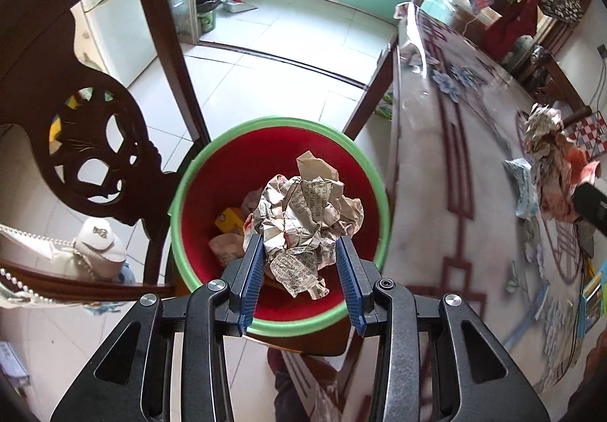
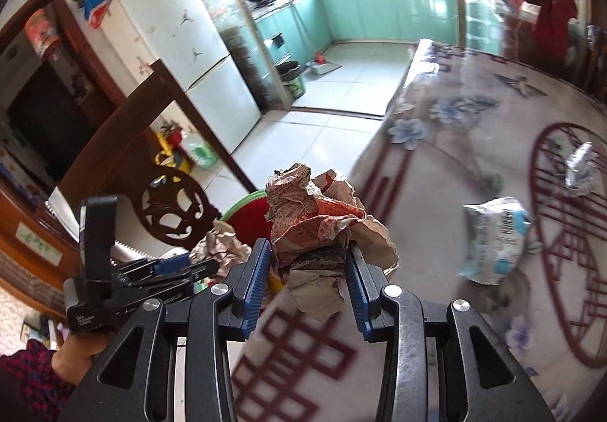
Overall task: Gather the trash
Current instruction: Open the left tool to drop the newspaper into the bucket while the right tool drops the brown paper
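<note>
Task partly complete: the red bin (image 1: pixel 212 194) already contains some wrappers, while a blue-white packet (image 2: pixel 493 240) and a foil scrap (image 2: pixel 580 170) remain on the table (image 2: pixel 455 141). The left gripper (image 1: pixel 299 251) hangs directly above the bin, its blue pads (image 1: pixel 253 270) closed narrowly on a crumpled newspaper ball (image 1: pixel 303 217). The right gripper (image 2: pixel 309 262), over the table edge near the bin, clamps a second paper wad (image 2: pixel 322 225) between its fingers.

Red bin (image 1: pixel 212 194) with green rim, blue-padded black hand-held gripper (image 1: pixel 299 243)
</note>
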Motion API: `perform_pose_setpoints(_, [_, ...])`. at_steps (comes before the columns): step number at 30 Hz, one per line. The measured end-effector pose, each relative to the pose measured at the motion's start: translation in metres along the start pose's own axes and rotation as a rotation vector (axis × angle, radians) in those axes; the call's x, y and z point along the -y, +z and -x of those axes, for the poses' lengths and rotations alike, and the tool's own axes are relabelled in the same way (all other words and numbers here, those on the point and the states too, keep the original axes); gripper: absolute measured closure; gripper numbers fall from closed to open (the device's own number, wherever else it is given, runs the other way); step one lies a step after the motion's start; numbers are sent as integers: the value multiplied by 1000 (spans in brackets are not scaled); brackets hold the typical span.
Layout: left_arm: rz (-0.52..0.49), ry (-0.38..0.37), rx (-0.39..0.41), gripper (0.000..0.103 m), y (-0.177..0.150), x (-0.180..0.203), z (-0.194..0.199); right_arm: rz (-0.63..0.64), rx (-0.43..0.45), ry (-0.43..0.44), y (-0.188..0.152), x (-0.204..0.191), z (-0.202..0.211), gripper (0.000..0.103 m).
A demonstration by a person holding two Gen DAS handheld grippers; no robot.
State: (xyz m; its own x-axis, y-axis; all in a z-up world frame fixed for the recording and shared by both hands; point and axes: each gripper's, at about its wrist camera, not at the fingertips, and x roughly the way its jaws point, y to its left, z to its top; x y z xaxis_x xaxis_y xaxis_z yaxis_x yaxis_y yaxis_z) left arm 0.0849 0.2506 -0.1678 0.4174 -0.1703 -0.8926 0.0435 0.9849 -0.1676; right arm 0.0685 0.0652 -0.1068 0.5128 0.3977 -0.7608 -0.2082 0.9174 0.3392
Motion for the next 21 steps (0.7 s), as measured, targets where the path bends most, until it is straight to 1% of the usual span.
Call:
perform_pose_setpoints(3, [27,14,4,58,6,-12,-2,23,-39,32,6,-15,-27,66])
perform_pose_setpoints(4, [40,17,4,52,8,-16,-3,33,-45,34,9,-19,-34,66])
perform_pose_setpoints(5, [51,19,7,42,10,-20,-3,44,-50,37,10,-23,-39,64])
perform_pose_setpoints(7, [74,33,18,29,12,-28,-2,66,-69,52,15,-32,-55,61])
perform_pose_setpoints(9, [99,36,36,28,14,-37,2,74,-80,55,19,-37,-63,55])
perform_pose_setpoints(14, [117,44,46,27,16,-45,6,55,-62,62,24,-37,-64,51])
perform_pose_setpoints(18, [102,31,56,26,18,-37,7,46,-30,24,26,-24,-48,51])
perform_pose_setpoints(21, [77,12,61,23,20,-23,5,35,-2,-30,27,-5,-32,51])
